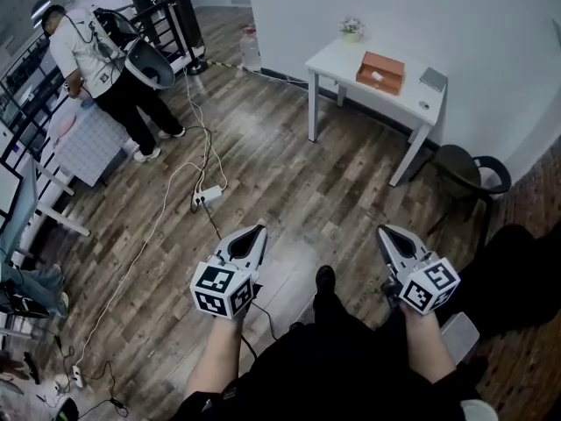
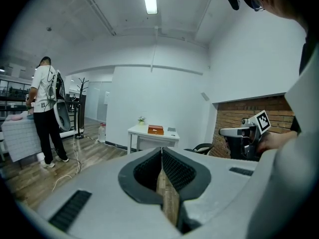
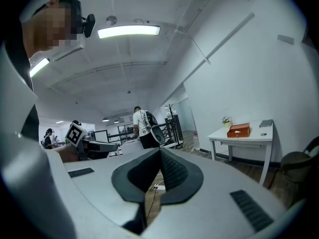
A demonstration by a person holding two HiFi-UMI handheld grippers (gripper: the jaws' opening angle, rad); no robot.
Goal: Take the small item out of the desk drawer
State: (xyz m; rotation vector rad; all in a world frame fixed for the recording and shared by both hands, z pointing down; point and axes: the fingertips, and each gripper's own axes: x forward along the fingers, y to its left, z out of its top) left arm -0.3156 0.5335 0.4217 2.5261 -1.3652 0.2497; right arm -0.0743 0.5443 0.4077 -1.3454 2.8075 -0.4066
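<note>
A white desk (image 1: 416, 103) stands against the far wall, well ahead of me across the wooden floor; it also shows in the left gripper view (image 2: 152, 136) and the right gripper view (image 3: 244, 137). No drawer or small item can be made out from here. My left gripper (image 1: 259, 230) (image 2: 162, 151) is held low in front of me, its jaws shut on nothing. My right gripper (image 1: 386, 230) (image 3: 160, 151) is level with it, also shut and empty. Both point toward the desk.
On the desk lie an orange box (image 1: 380, 71), a grey flat item (image 1: 433, 79) and a small potted plant (image 1: 351, 30). A dark chair (image 1: 469, 169) stands right of the desk. A person (image 1: 96, 60) stands far left. A power strip (image 1: 208, 197) and cables cross the floor.
</note>
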